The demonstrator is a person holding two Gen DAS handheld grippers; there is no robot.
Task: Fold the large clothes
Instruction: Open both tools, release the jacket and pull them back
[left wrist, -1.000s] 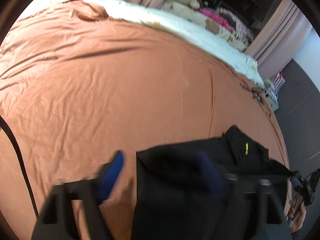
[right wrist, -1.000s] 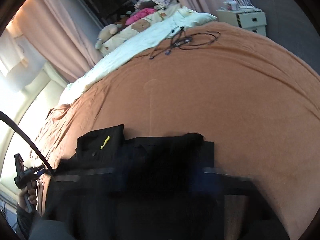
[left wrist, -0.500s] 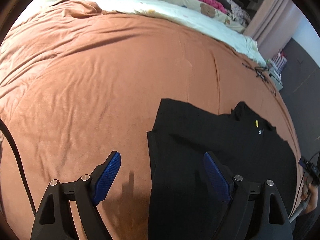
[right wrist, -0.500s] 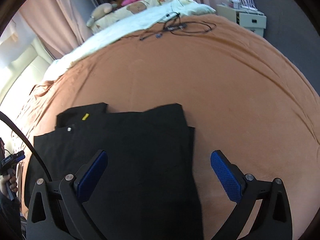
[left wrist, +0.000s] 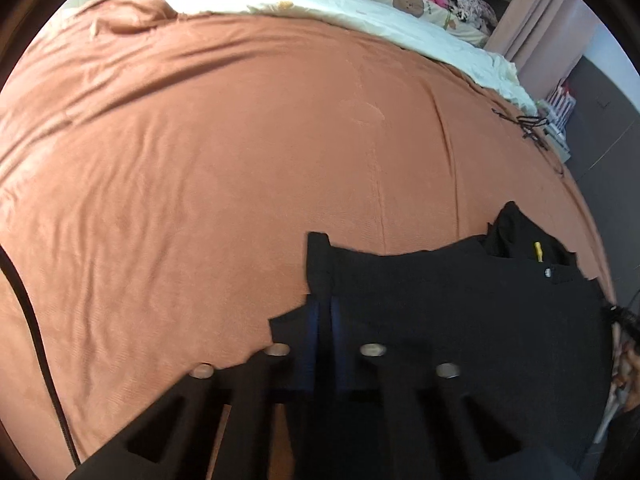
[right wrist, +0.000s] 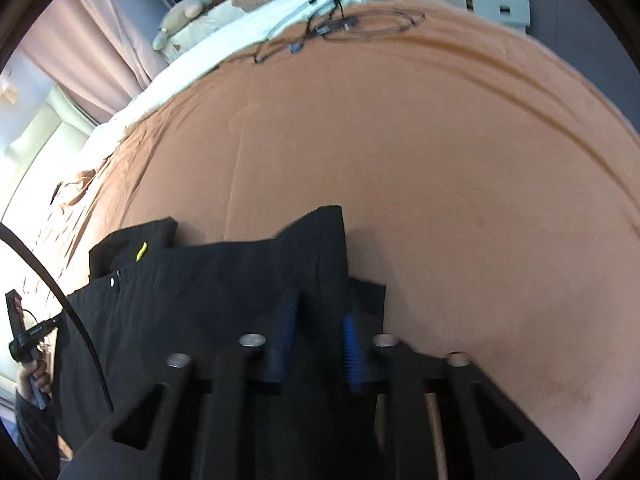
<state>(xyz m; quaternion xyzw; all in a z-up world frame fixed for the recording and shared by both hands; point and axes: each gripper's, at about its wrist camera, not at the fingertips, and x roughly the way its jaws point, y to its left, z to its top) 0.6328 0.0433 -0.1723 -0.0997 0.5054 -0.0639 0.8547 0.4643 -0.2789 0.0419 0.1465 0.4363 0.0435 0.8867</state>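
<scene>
A black garment (left wrist: 460, 304) lies on the orange bedspread (left wrist: 240, 160) at the near edge of the bed. It carries a small yellow tag (left wrist: 538, 251) near its collar. My left gripper (left wrist: 325, 320) is shut on the garment's left edge, blue pads pressed together on the cloth. In the right wrist view the same garment (right wrist: 200, 288) fills the lower left, and my right gripper (right wrist: 318, 320) has its blue pads closed onto the garment's right edge, with a fold of cloth between them.
A white quilt (left wrist: 360, 12) and soft toys (right wrist: 180, 16) lie along the bed's far side. Black cables (right wrist: 340, 28) rest on the bedspread near a white bedside cabinet (right wrist: 496, 4). Pink curtains (right wrist: 80, 52) hang behind. Dark floor (left wrist: 608, 120) lies beyond the bed.
Both grippers were open above the flat garment half a second ago. Now both have dropped onto its side edges and closed on the cloth.
</scene>
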